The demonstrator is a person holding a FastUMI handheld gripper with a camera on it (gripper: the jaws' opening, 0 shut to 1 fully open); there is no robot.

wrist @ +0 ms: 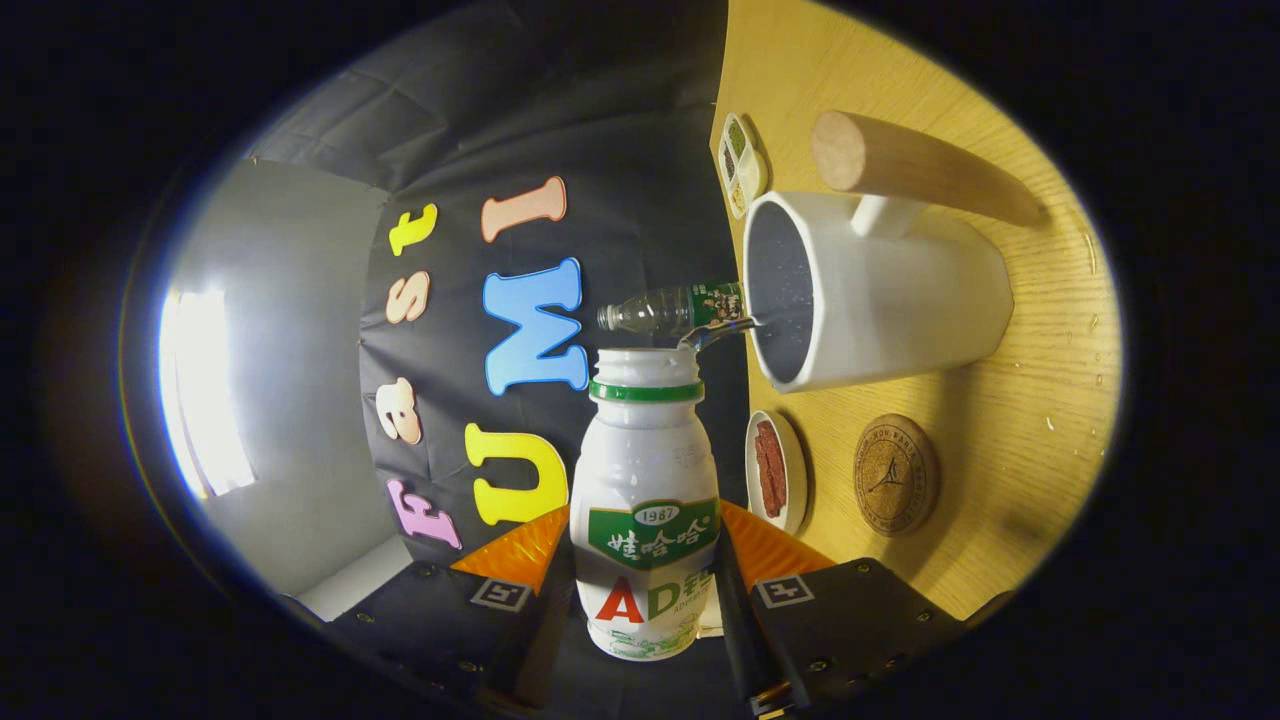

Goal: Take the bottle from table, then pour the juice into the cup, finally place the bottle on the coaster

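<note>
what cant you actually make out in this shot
- Gripper view: level inside the cup, hidden by its own wall.
- Base of the bottle and where the gripper fingers touch it, covered by the gripper body.
- Small clear bottle behind: far end hidden by the cup.

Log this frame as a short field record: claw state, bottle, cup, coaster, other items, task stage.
claw: claw shut on white juice bottle
bottle: white juice bottle tipped, mouth toward cup, liquid streaming out
cup: white cup with wooden handle just beyond the bottle's mouth, receiving the stream
coaster: round cork coaster bare, beside the cup
other: small dish, clear water bottle, wooden table
stage: pouring; placing not yet done
</note>
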